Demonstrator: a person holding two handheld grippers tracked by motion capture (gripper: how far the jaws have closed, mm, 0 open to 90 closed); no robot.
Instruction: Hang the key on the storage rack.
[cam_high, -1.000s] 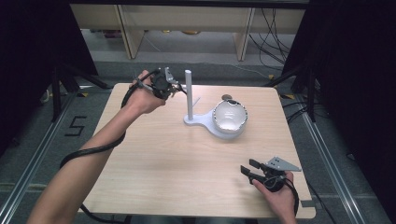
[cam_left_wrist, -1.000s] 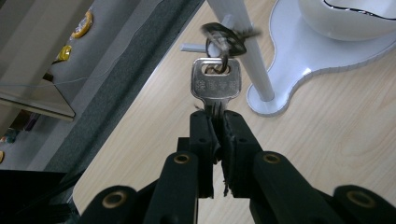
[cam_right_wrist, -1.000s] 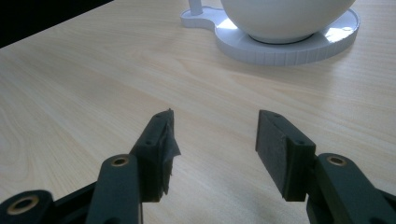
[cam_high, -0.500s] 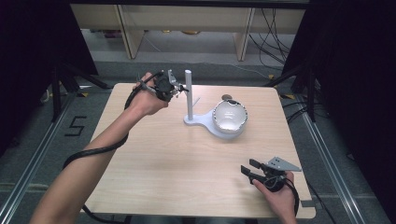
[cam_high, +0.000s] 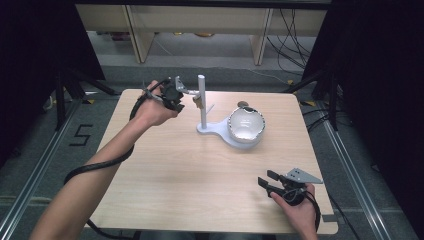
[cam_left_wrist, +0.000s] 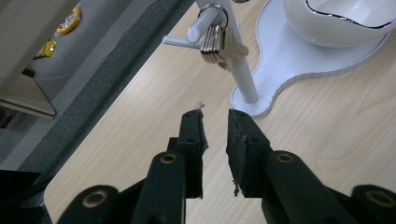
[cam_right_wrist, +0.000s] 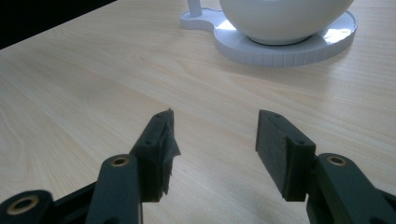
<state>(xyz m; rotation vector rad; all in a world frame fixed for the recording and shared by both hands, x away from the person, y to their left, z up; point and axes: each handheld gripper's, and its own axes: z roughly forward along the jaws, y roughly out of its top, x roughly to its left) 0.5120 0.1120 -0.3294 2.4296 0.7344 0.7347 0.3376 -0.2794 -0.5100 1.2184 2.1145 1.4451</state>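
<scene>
While the left gripper (cam_left_wrist: 215, 123) hovers just short of the white stand's upright post (cam_left_wrist: 243, 77), its jaws stand a narrow gap apart with nothing between them; the bunch of silver keys on a ring (cam_left_wrist: 214, 38) hangs from the post's short white peg (cam_left_wrist: 201, 25), at about 12 o'clock from the jaws in the left gripper view. In the high view the keys (cam_high: 198, 101) hang at the post's 9 o'clock side, and the left gripper (cam_high: 181, 95) sits just beside them at 9 o'clock again, near the far edge of the light wooden table (cam_high: 175, 175). The white bowl with a dark rim line (cam_high: 246, 124) sits on the stand's round white base plate (cam_high: 227, 137), at 3 o'clock of the post. The right gripper (cam_high: 265, 181) rests low near the table's 5 o'clock corner, jaws wide apart and holding nothing, well apart from the stand. The step in hand looks like taking the keys off the peg. To do it well: the gap probably needs widening first, then come in level with the key blades rather than the ring, close on the flat of the bunch below the peg, and draw outward along the peg's axis, not downward, or the ring could snag and tip the light stand. Right gripper could steady the base plate if it rocks.
</scene>
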